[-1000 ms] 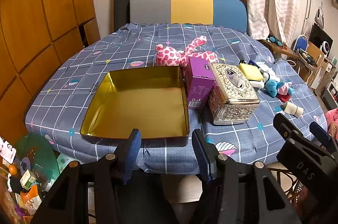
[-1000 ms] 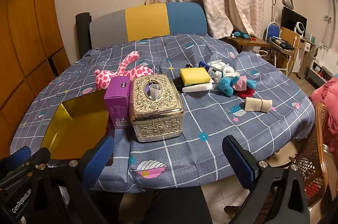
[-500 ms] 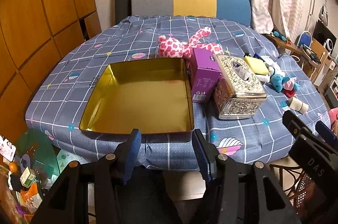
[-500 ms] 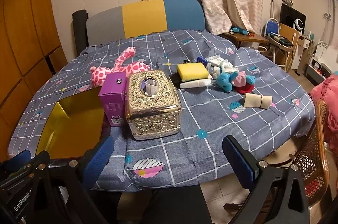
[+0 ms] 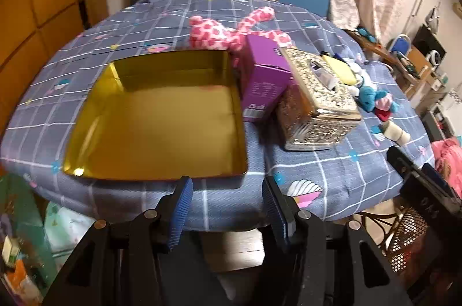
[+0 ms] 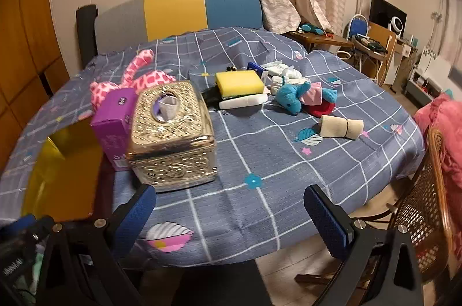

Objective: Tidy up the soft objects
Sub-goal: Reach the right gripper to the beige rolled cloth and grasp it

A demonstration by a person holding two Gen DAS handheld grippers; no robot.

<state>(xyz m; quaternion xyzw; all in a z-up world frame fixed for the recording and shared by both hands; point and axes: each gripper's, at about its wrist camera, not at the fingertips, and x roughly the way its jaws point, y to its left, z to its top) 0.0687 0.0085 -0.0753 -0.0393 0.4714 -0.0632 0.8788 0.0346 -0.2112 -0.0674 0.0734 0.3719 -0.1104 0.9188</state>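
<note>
round table under a blue checked cloth: one pink spotted plush rabbit behind one open gold tin tray, one blue plush toy. my left claw and right claw both released, empty.

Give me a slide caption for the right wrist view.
Open right gripper at the table edge, facing an ornate tissue box, yellow sponge and blue plush toy.

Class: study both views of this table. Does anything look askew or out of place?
Yes: the purple box leans tilted against the ornate tissue box instead of standing flat, and the gold tin beside it holds nothing.
</note>
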